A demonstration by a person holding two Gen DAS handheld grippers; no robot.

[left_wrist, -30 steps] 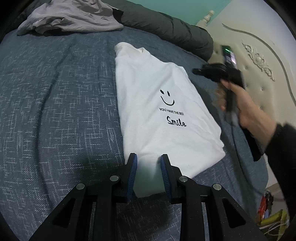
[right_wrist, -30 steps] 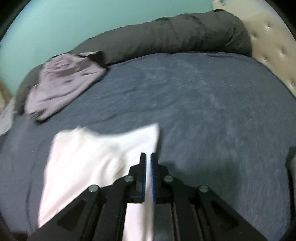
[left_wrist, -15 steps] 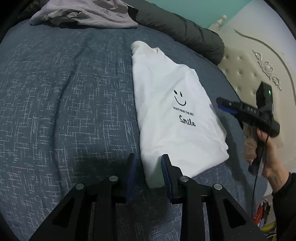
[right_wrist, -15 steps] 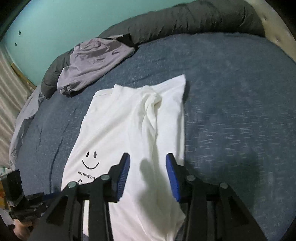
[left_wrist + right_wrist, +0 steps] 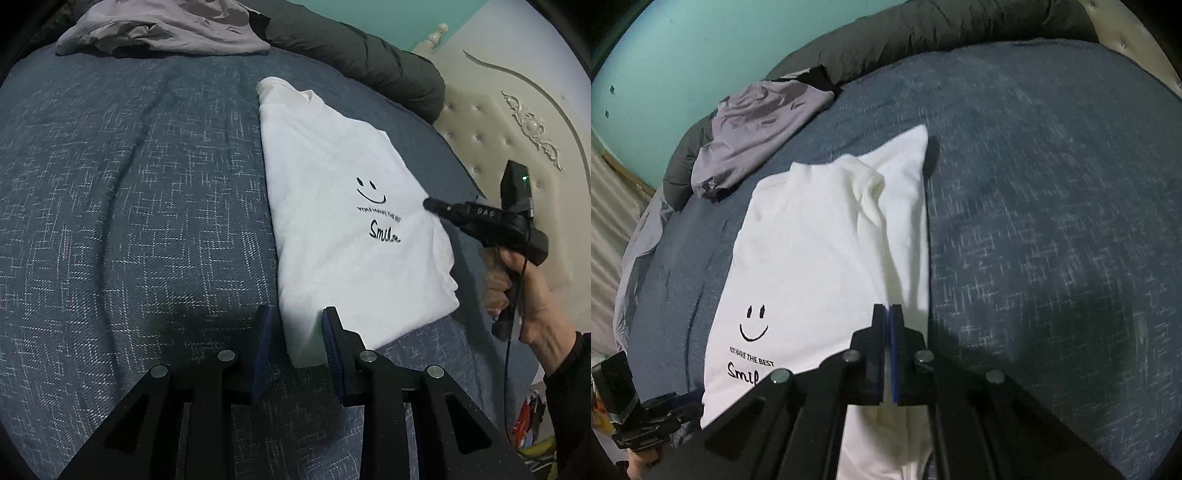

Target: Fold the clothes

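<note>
A white T-shirt [image 5: 332,206] with a black smiley and "Smile" print lies folded lengthwise on the blue bedspread [image 5: 129,203]. My left gripper [image 5: 295,325] is open at the shirt's near corner. The hem corner sits between its blue pads, which do not press on it. In the right wrist view the shirt [image 5: 812,258] shows its folded-over sleeve side. My right gripper [image 5: 889,310] is shut low over that side; I cannot tell if cloth is pinched. The left wrist view shows the right gripper [image 5: 428,204] with its tip at the shirt's right edge, held by a hand [image 5: 532,302].
A crumpled lilac-grey garment [image 5: 166,29] lies at the far side of the bed, beside a dark grey rolled duvet [image 5: 369,62]. A cream tufted headboard [image 5: 498,129] stands to the right. Bare bedspread [image 5: 1052,221] stretches right of the shirt.
My right gripper dropped toward the shirt's right side, with its jaws open half a second ago and now shut. The left gripper stayed at the near corner.
</note>
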